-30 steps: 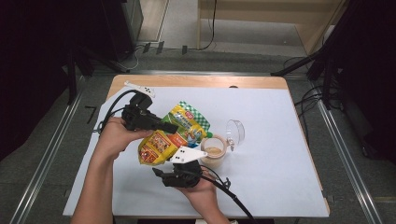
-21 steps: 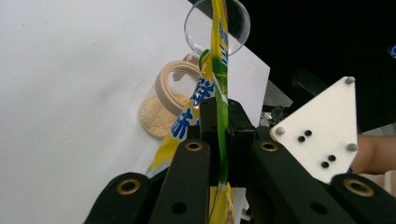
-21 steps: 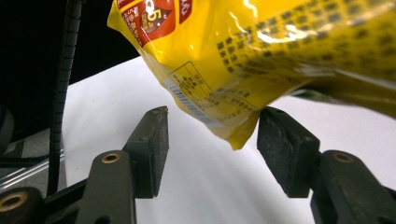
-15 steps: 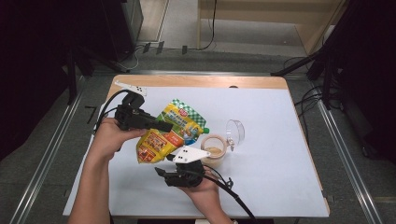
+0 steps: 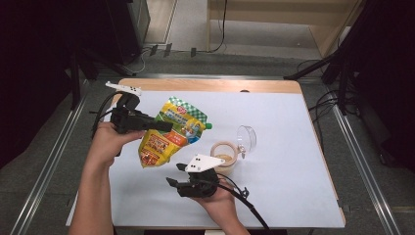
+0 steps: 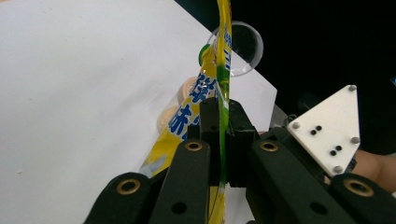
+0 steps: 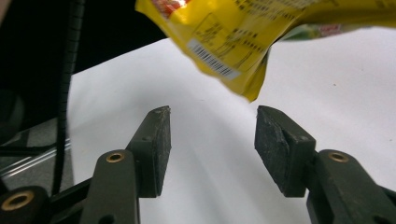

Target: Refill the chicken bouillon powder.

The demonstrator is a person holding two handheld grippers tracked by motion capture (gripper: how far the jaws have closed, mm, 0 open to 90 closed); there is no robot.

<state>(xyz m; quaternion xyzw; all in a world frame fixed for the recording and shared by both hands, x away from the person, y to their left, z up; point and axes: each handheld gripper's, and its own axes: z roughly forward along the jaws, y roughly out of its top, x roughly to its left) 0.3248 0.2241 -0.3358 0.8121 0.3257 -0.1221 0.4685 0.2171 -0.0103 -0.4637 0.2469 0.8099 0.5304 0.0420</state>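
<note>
A yellow and green spouted pouch (image 5: 173, 132) hangs tilted above the white mat, and my left gripper (image 5: 161, 126) is shut on its side edge. In the left gripper view the pouch (image 6: 219, 79) runs edge-on up between the closed jaws of the left gripper (image 6: 224, 140). My right gripper (image 5: 172, 186) sits low near the front edge, jaws open and aimed left, below the pouch's bottom corner. In the right gripper view the right gripper (image 7: 212, 126) holds nothing, and the pouch (image 7: 252, 28) hangs above and beyond the jaws.
A small round jar (image 5: 225, 156) with tan contents stands right of the pouch, just behind my right hand. A clear lid (image 5: 247, 139) lies beside it. The white mat (image 5: 293, 147) covers a wooden table (image 5: 210, 84), with metal rails along both sides.
My left gripper has carried the pouch a little to the left, away from the jar. The right gripper has stayed where it was.
</note>
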